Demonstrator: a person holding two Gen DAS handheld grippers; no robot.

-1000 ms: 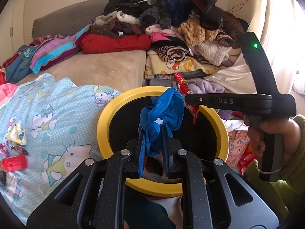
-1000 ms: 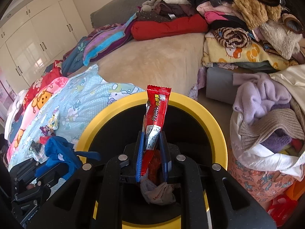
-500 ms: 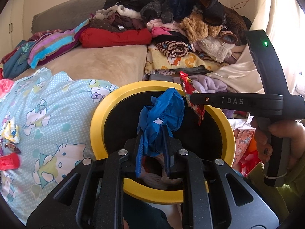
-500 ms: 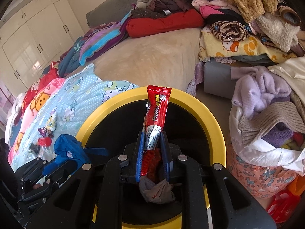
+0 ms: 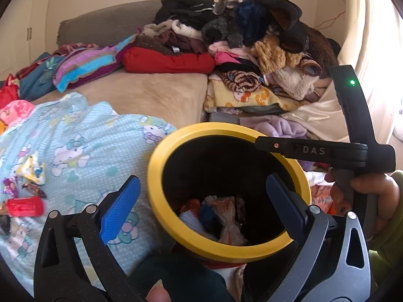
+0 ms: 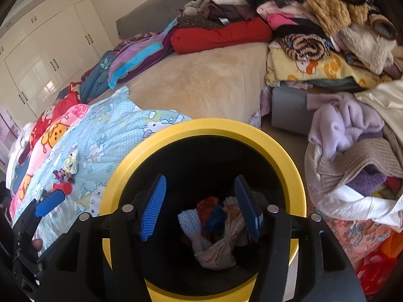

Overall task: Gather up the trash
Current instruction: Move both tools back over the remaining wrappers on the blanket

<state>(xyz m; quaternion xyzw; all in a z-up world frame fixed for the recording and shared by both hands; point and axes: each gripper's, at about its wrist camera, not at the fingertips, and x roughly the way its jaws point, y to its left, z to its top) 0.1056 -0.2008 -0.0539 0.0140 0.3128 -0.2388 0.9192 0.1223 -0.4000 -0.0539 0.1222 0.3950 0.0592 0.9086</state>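
A black bin with a yellow rim (image 5: 161, 156) (image 6: 206, 124) stands beside the bed. Several crumpled wrappers and a blue piece (image 5: 209, 214) (image 6: 216, 216) lie at its bottom. My left gripper (image 5: 201, 201) is open and empty over the bin's left side. My right gripper (image 6: 199, 206) is open and empty above the bin's mouth; its body shows in the left wrist view (image 5: 327, 151). More trash lies on the light blue blanket (image 5: 75, 151): a red piece (image 5: 24, 206) (image 6: 64, 187) and crumpled wrappers (image 5: 32, 171) (image 6: 70, 163).
A tall pile of clothes (image 5: 252, 50) (image 6: 314, 25) covers the bed's far right. Bags of clothing (image 6: 352, 163) stand right of the bin. White wardrobe doors (image 6: 45, 55) are at the left. A beige sheet (image 6: 201, 80) lies mid-bed.
Both grippers have opened. The blue piece left my left gripper and the red wrapper left my right gripper; both now lie in the bin.
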